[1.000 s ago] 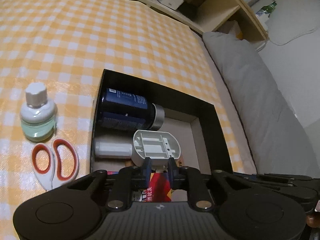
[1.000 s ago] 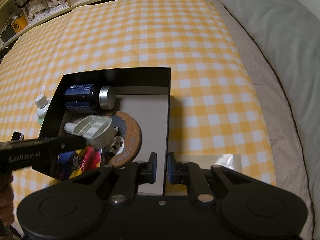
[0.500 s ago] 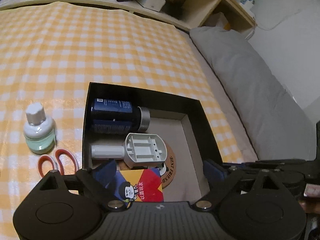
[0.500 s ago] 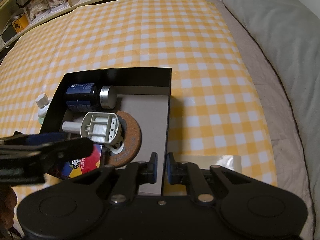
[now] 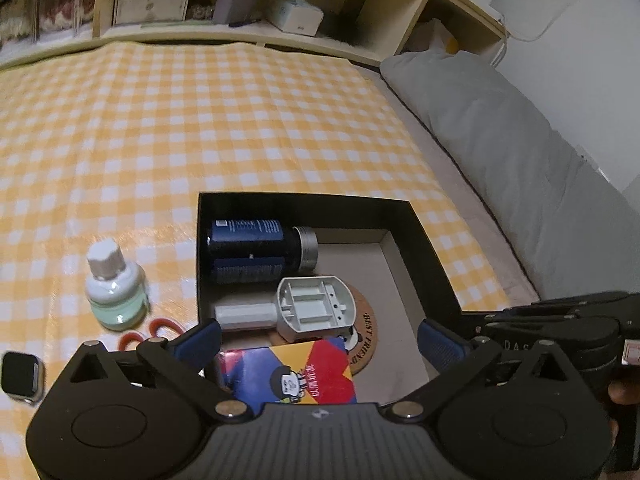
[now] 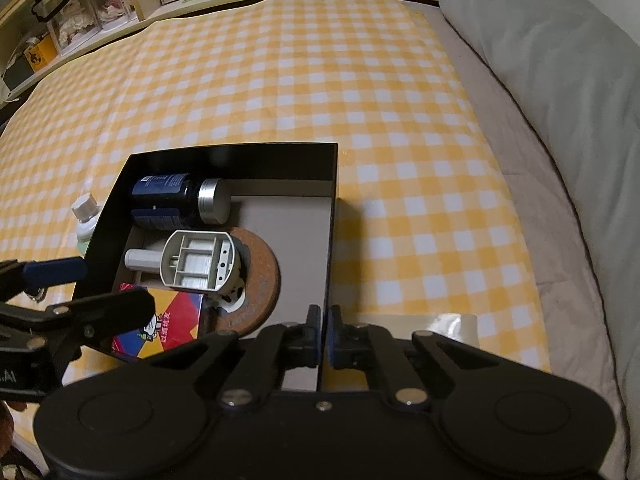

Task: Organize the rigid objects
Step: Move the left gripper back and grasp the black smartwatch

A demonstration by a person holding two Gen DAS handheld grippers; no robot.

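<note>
A black box (image 5: 424,240) lies on the yellow checked cloth. It holds a dark blue bottle (image 5: 252,250), a white plastic handled piece (image 5: 316,312), a cork coaster (image 5: 366,340) and a colourful card pack (image 5: 304,372). My left gripper (image 5: 320,340) is open and empty above the box's near end. My right gripper (image 6: 324,334) is shut on the box's right wall (image 6: 330,240) at its near corner. The box contents also show in the right wrist view: the bottle (image 6: 168,202), the white piece (image 6: 196,262) and the coaster (image 6: 260,284).
Left of the box stand a small white-capped bottle of green liquid (image 5: 114,296), red-handled scissors (image 5: 154,330) and a smartwatch (image 5: 20,376). A grey pillow (image 5: 500,152) lies to the right. Shelves (image 5: 280,8) run along the back. A roll of tape (image 6: 448,326) lies near my right gripper.
My left gripper let go of the white plastic piece, which now lies in the box, then opened wide and pulled back and up. My right gripper has stayed shut on the box wall.
</note>
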